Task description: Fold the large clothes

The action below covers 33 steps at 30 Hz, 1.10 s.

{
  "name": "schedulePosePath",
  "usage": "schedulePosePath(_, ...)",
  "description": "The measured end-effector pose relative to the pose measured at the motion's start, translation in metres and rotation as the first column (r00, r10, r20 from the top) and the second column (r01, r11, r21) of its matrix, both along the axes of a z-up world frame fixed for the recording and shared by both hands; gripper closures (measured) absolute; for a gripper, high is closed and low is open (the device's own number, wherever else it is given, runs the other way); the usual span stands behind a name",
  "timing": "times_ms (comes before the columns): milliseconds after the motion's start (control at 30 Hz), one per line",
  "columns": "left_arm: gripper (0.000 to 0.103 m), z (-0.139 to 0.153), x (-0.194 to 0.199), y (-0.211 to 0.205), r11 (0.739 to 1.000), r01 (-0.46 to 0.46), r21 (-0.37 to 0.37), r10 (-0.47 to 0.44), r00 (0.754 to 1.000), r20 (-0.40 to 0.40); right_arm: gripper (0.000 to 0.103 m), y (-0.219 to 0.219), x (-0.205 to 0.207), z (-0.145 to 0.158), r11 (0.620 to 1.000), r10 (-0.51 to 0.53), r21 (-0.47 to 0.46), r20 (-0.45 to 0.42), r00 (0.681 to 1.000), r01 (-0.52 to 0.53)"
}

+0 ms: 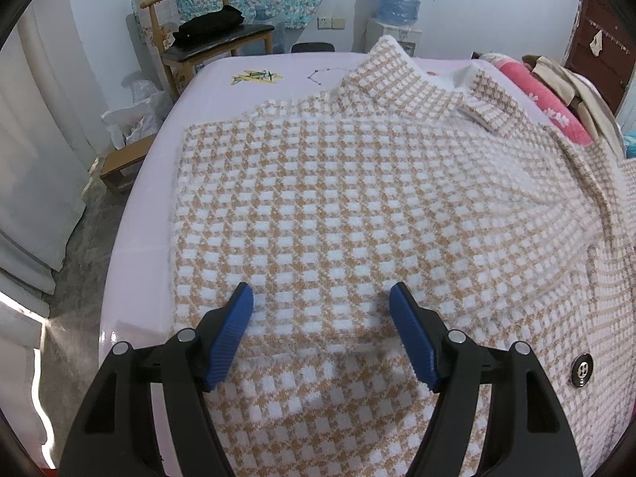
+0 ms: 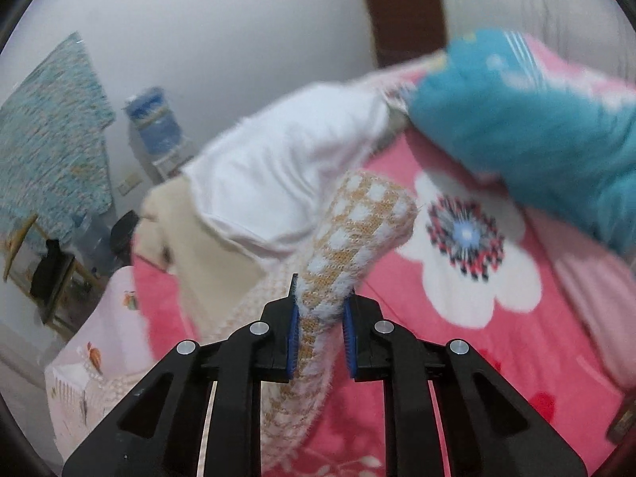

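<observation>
Checked cardigan [image 1: 338,206] spread flat over pale tabletop [image 1: 131,262], body panel squared to table's left edge w/ narrow bare strip showing, collar end toward far edge; laid thus presumably to give a flat base for folding. Lower hem area doubled over near bottom, fold line crossing betw. the blue pads. Dark round button [image 1: 582,370] visible at right front placket, so garment lying partly open-side up there. Left gripper [image 1: 322,318] poised above body panel, jaws wide apart, nothing betw. pads, no fabric pinched; reads as standing by or ready to pin cloth while other side gets handled. Right gripper [image 2: 320,318] clamped tight on a strip of same checked knit, prob. sleeve [image 2: 357,230], cuff end arching up and forward past fingertips, rest trailing down beneath tool. Grip near cuff makes sense: gives control of whole sleeve length for carrying it across body. Right-wrist view blurred, so detail of background limited. Behind sleeve: pink floral blanket [image 2: 457,357], white cloth [image 2: 278,167], blue plush item [image 2: 536,119] heaped off table's right side, well clear of fold area. Wooden chair [image 1: 206,39] and water dispenser [image 1: 397,4] beyond far edge, irrelevant to job. Judged stage: early-to-mid, sleeve fold-in underway, body not yet folded. Risk: fuzzy knit slipping from pads; sleeve dragging body panel off square.
</observation>
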State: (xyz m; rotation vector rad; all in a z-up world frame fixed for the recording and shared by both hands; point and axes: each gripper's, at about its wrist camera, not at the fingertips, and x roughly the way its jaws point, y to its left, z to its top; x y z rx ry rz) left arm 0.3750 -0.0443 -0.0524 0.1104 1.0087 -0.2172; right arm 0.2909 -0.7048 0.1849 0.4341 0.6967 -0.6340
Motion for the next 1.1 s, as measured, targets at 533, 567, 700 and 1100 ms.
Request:
schedulePosePath(533, 0.078, 0.038, -0.039, 0.054, 0.978, 0.012, -0.207, -0.004, 0.999, 0.039, 0.087, 0.327, 0.030, 0.133, 0.735, 0.616, -0.416, 0.077, 0.784, -0.536)
schedulePosePath(567, 0.078, 0.041, -0.043, 0.060, 0.977, 0.008, -0.215, 0.001, 0.999, 0.043, 0.087, 0.354, 0.030, 0.128, 0.698, 0.663, -0.416, 0.069, 0.745, -0.583)
schedulePosePath(700, 0.078, 0.049, -0.061, 0.089, 0.963, -0.018, -0.267, 0.029, 0.999, 0.037, 0.065, 0.448, 0.034, 0.085, 0.532, 0.829, -0.337, 0.020, 0.559, -0.777)
schedulePosePath(1100, 0.076, 0.052, -0.059, 0.125, 0.910, 0.014, -0.415, -0.002, 1.000, 0.030, 0.031, 0.408, 0.054, -0.072, 0.484, 0.875, 0.121, -0.088, 0.477, -0.867)
